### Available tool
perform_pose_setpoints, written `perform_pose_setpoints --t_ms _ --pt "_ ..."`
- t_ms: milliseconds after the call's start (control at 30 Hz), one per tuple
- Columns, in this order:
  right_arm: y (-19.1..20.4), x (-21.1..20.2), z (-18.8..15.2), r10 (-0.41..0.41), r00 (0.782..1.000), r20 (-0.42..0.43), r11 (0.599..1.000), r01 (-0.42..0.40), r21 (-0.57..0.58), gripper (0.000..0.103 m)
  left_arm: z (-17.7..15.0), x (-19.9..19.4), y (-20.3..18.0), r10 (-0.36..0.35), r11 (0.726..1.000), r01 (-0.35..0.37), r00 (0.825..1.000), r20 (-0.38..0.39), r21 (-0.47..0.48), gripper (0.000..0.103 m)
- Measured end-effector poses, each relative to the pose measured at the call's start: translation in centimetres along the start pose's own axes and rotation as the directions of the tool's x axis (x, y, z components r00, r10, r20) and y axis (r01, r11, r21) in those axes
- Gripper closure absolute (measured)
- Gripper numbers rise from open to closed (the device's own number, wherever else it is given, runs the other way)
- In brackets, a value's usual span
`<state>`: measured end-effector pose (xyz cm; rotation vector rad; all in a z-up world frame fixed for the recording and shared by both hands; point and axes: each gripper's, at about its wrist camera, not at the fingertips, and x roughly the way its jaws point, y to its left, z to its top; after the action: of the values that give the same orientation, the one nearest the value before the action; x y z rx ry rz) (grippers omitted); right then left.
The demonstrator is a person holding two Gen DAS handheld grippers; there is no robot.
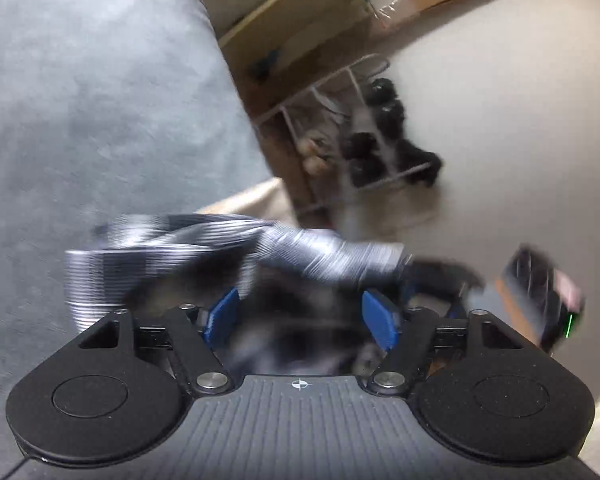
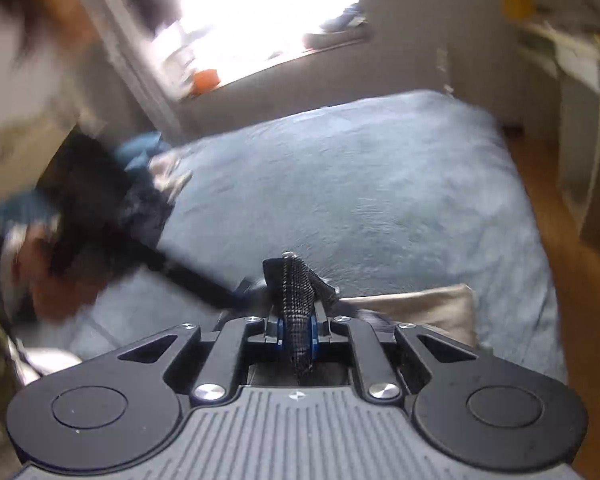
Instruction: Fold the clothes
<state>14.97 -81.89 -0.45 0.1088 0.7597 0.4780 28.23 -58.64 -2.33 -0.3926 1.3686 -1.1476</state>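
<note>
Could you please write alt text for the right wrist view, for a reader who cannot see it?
The right tool is shut on a strip of dark checked fabric that stands up between its blue pads. Beyond lies a grey-blue bed cover, with a blurred heap of dark and blue clothes at left and a bright window behind.

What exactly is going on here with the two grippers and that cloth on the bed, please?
A person is folding clothes on a bed with a grey-blue blanket, holding a gripper in each hand. The right gripper is shut on a fold of dark checked cloth, which stretches away towards the left of its view. The left gripper stands open, with a blurred black-and-white checked garment just ahead of its fingers; nothing looks pinched there. A folded beige piece lies on the bed beside the right gripper.
</note>
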Motion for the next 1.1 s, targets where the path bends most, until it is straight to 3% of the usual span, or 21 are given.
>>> perform_pose_setpoints --t_ms 100,233,333,400,433,467,500,567,633,700,767,900,967,1033,1100 --pt "3.5 0.8 -1.0 -0.057 0.998 -0.018 0.985 0.053 -0.164 0.091 0.3 1.4 -0.2 -0.009 0.999 0.006 0.998 -0.057 -0.042 0.027" --pt "4.0 1.3 -1.7 -0.070 0.997 -0.013 0.988 0.068 -0.139 0.091 0.2 3.7 0.2 0.050 0.996 -0.058 0.992 -0.112 -0.070 0.029" --pt "3.8 1.1 -2.1 -0.088 0.995 -0.035 0.990 0.084 -0.117 0.088 0.1 4.8 1.2 0.049 0.988 -0.069 0.988 -0.144 -0.136 0.045" --pt "3.1 0.4 -2.5 -0.087 0.994 -0.060 0.994 0.082 -0.079 0.080 0.1 5.2 1.6 0.066 0.985 -0.089 0.986 -0.153 -0.150 0.056" --pt "2.2 -0.5 -2.7 -0.086 0.995 -0.052 0.996 0.084 -0.042 0.076 0.0 5.4 1.7 0.083 0.984 -0.107 0.983 -0.163 -0.145 0.059" --pt "1.0 -1.4 -3.0 -0.087 0.996 -0.033 0.996 0.087 0.005 0.063 -0.1 5.6 1.8 0.097 0.982 -0.122 0.980 -0.173 -0.142 0.063" --pt "-0.2 -2.4 -3.2 -0.089 0.996 -0.014 0.995 0.089 0.053 0.058 -0.3 5.6 2.0 0.102 0.981 -0.129 0.978 -0.182 -0.142 0.065" --pt "-3.6 -4.1 -3.6 -0.091 0.994 0.057 0.971 0.076 0.226 0.057 -0.7 5.8 2.1 0.112 0.981 -0.140 0.974 -0.199 -0.136 0.067" --pt "-7.6 -4.4 -4.4 -0.109 0.989 0.104 0.901 0.054 0.430 0.056 -1.0 5.7 1.9 0.114 0.982 -0.141 0.973 -0.203 -0.126 0.068" --pt "-10.9 -3.5 -5.4 -0.118 0.988 0.097 0.825 0.043 0.564 0.055 -1.2 5.4 1.6 0.117 0.984 -0.141 0.973 -0.199 -0.106 0.069" --pt "-13.2 -2.0 -6.1 -0.093 0.992 0.087 0.776 0.018 0.630 0.055 -1.4 5.1 1.2 0.124 0.987 -0.141 0.973 -0.195 -0.079 0.069" --pt "-14.7 1.1 -6.9 0.001 0.998 0.069 0.744 -0.047 0.666 0.057 -1.7 4.4 1.1 0.131 0.988 -0.144 0.972 -0.196 -0.055 0.069" --pt "-14.1 1.4 -6.7 0.056 0.995 0.082 0.750 -0.096 0.655 0.061 -1.8 4.2 1.4 0.143 0.987 -0.155 0.971 -0.191 -0.050 0.069" --pt "-13.2 0.8 -6.3 0.084 0.992 0.098 0.772 -0.127 0.623 0.082 -2.0 3.8 1.8 0.162 0.984 -0.174 0.969 -0.184 -0.050 0.068" --pt "-12.2 0.2 -5.9 0.113 0.987 0.114 0.791 -0.159 0.590 0.086 -2.0 3.3 2.5 0.126 0.986 -0.143 0.976 -0.176 -0.088 0.060"
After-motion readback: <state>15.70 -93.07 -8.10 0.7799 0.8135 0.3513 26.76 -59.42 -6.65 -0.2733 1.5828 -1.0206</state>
